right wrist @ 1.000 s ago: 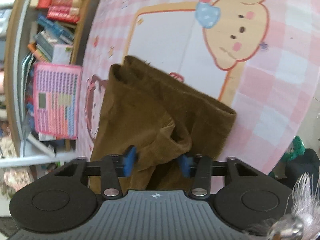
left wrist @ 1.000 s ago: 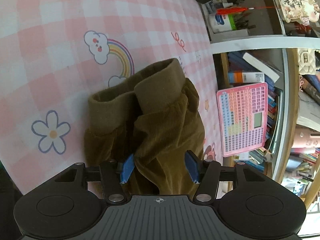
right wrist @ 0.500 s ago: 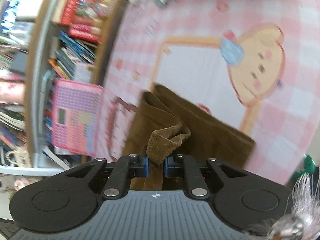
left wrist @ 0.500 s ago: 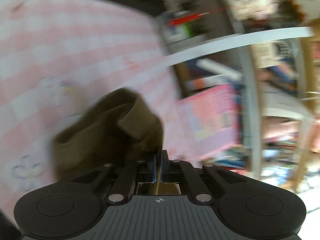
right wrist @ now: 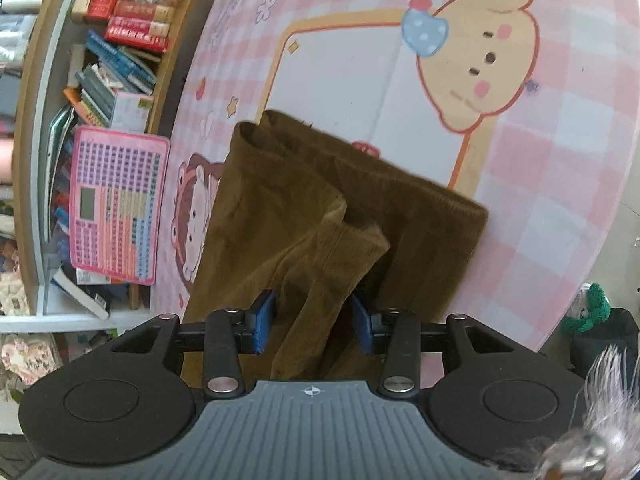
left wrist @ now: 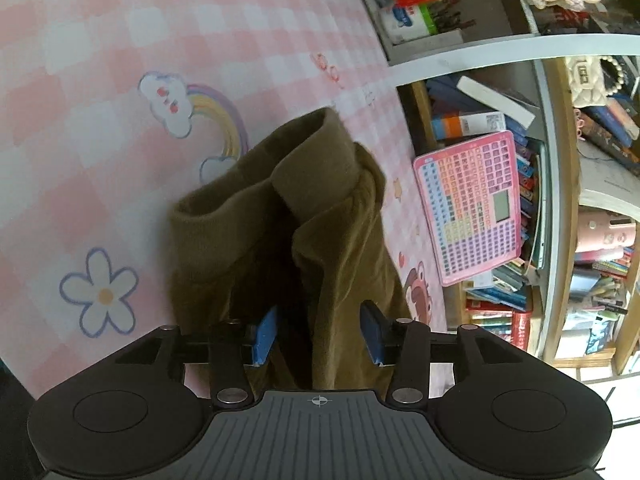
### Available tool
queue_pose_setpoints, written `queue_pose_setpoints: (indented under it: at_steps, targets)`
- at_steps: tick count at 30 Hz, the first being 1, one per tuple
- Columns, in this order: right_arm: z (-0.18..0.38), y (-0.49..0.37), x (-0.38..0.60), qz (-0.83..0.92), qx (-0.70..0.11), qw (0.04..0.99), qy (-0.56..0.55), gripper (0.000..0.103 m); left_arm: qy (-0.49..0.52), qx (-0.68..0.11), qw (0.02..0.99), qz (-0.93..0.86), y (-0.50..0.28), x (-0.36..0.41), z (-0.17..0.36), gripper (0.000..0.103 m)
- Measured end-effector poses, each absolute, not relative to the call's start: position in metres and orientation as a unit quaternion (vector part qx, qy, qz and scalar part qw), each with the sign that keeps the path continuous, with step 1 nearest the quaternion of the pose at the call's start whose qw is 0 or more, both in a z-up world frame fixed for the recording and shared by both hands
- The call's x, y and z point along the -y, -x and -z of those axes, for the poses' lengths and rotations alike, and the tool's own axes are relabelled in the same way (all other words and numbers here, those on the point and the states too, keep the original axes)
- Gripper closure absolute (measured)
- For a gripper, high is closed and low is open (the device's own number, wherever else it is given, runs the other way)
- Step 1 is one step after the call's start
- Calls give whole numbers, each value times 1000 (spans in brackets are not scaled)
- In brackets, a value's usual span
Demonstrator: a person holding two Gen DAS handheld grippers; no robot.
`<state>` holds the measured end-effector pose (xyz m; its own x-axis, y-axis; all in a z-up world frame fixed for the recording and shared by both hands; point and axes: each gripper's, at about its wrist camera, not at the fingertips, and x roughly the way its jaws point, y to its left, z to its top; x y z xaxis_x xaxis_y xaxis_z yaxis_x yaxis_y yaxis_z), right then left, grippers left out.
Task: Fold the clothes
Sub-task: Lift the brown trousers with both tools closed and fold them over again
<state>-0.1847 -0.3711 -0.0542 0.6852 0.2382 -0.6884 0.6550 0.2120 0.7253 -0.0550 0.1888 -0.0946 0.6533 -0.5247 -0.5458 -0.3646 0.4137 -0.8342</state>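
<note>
Left gripper (left wrist: 318,332): fingers opening, brown corduroy trousers (left wrist: 280,216) bunched between blue pads, unpinched. Right gripper (right wrist: 313,322): fingers opening, trouser fold rising between pads, loose. Garment lies ahead on pink checked table (right wrist: 560,200)

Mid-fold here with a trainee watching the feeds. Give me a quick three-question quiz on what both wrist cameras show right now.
1. True or false: the brown trousers lie on a pink checked tablecloth.
2. In the left wrist view, which print sits nearest the trousers' upper cuff? A) a sun B) a rainbow with a cloud C) a car
3. What is between the pads of the right claw?

Key:
1. True.
2. B.
3. A fold of the brown trousers; the jaws are opening and the pads stand clear of the fabric. The left claw is opening likewise.
</note>
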Motion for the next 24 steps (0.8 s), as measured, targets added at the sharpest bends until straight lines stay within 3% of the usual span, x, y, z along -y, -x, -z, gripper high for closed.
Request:
queue_pose_setpoints:
  at_steps: [5,6,7,9,10,11,12,15,20,24]
  targets:
    - [56,183,365,147,-375,686,-606,63,518,-416,745,57,45,-178,95,63]
    - [56,182,366,147,-374,686,-607,63,507,-419,751,58,42,-173,94,68]
    - [56,181,367,147,-373,686,-607,63,494,-422,758,56,40,-166,93,82]
    - [55,180,369,147,-372,686,-608,67,481,-438,758,51,32,-156,97,96]
    - [56,176,372,145,-371,684,-611,82,479,-444,756,47,27,-154,101,101]
    - [57,172,374,143,-370,683,-614,93,484,-442,754,48,22,-153,101,102]
    - [54,164,377,138,-372,685,-610,96,494,-433,752,54,17,-152,96,102]
    - [18,128,384,102,-348,733,-575,98,518,-403,750,77,3,-152,77,102]
    - [-98,134,388,-20,-196,843,-501,98,526,-303,773,182,13,-161,3,102]
    - [-81,182,394,-5,-224,823,-522,98,516,-346,766,166,30,-167,33,102]
